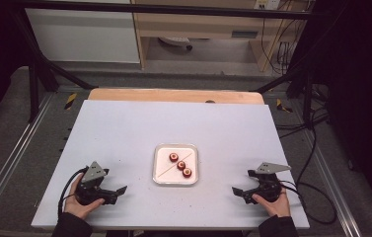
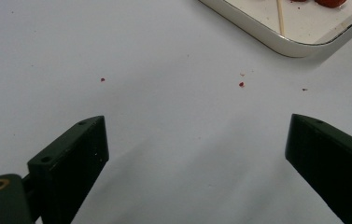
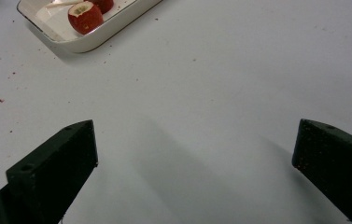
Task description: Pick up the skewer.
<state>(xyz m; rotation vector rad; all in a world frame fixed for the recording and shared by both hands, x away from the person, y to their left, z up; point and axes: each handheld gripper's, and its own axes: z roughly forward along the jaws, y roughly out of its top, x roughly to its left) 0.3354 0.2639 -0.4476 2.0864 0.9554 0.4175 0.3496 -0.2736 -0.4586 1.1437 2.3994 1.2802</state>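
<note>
A white square tray (image 1: pixel 159 174) lies in the middle of the white table, a little toward the front. Three red round fruits (image 1: pixel 181 165) lie in it in a diagonal row, beside a thin wooden skewer (image 1: pixel 172 166). My left gripper (image 1: pixel 117 193) rests at the front left of the table, open and empty, its jaws pointing right toward the tray (image 2: pixel 276 44). My right gripper (image 1: pixel 240 191) rests at the front right, open and empty too, pointing left toward the tray (image 3: pixel 85 44), where one red fruit (image 3: pixel 85 17) shows.
Small red crumbs (image 2: pixel 241 84) dot the table near the tray. A wooden board (image 1: pixel 173 95) runs along the table's far edge. Black frame bars (image 1: pixel 40 64) and cables (image 1: pixel 316 148) stand around the table, with a cabinet (image 1: pixel 198 24) beyond.
</note>
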